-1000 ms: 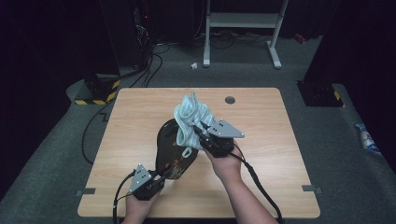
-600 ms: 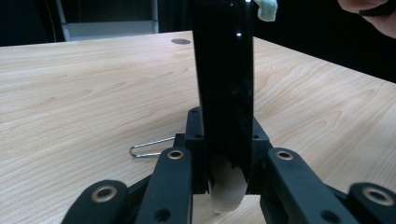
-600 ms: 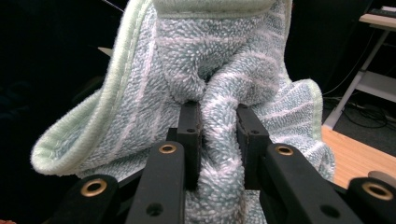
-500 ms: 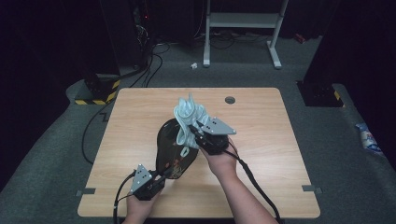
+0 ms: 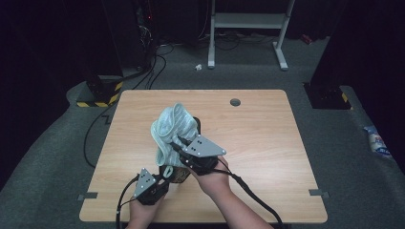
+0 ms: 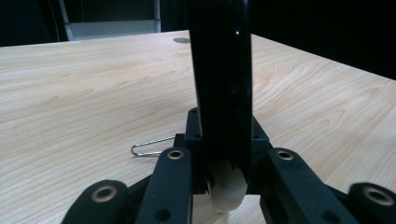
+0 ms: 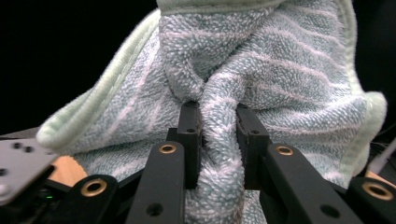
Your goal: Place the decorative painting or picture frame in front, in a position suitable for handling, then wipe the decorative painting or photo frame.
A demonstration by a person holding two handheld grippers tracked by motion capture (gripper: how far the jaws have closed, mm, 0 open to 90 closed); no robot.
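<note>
The right gripper (image 5: 179, 145) has its 2 fingers (image 7: 189, 135) pinched tight on a fold of the pale green striped towel (image 5: 171, 129), w/ the bunched cloth held up off the wooden surface (image 5: 267, 143) approx. mid-surface, draped over a dark flat object (image 5: 179, 174) whose kind I can't tell. The left gripper (image 5: 160, 179), near the front edge just left of the right hand (image 5: 212, 174), has its fingers (image 6: 173, 177) clamped on that object's black edge (image 6: 219, 70), which stands upright in the left gripper view. A small wire paperclip (image 6: 152, 146) lies on the surface just beside the left gripper.
</note>
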